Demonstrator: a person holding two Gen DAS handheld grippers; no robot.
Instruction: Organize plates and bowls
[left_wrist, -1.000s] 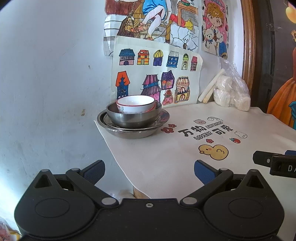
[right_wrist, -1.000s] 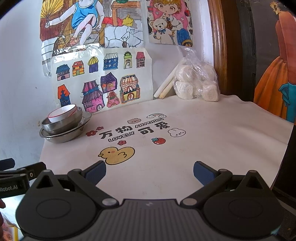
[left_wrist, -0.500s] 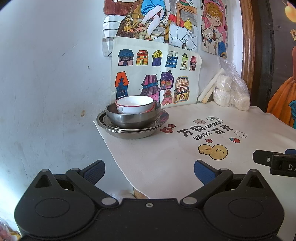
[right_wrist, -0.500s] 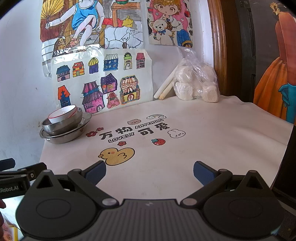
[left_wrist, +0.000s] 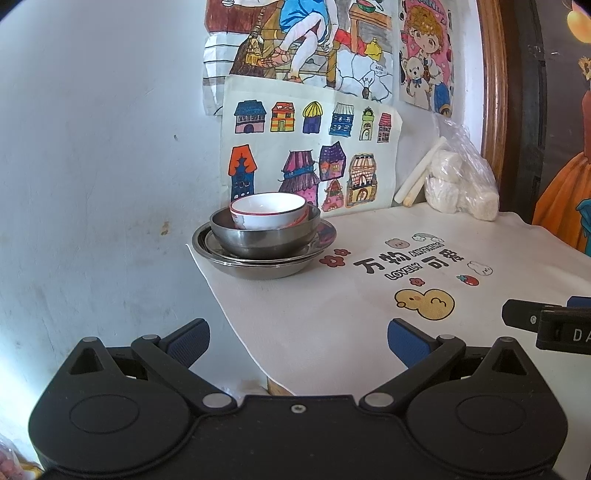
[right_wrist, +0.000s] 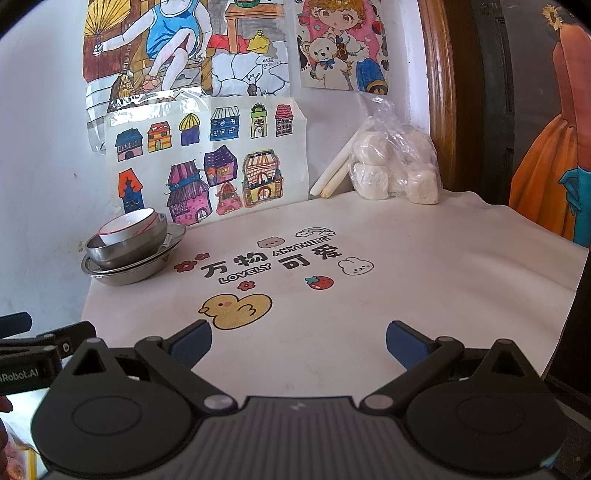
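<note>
At the tabletop's far left corner, a white bowl (left_wrist: 269, 210) sits nested in a steel bowl (left_wrist: 264, 236) atop stacked plates (left_wrist: 258, 264). Our left gripper (left_wrist: 297, 338) and right gripper (right_wrist: 298, 341) hover near the front edge, jaws apart and empty, well short of the stack.

One white bowl with a red rim (left_wrist: 267, 210), nested in one steel bowl (left_wrist: 264, 236). Beneath them, steel plates (left_wrist: 258, 264), at least two rims visible, exact count unclear. One clear plastic bag (left_wrist: 460, 184) holding several pale lumps, number hard to tell. Two pale sticks (left_wrist: 417, 181) leaning beside the bag. One printed cloth (left_wrist: 332, 314) over the surface. Three drawings taped to the wall.
</note>
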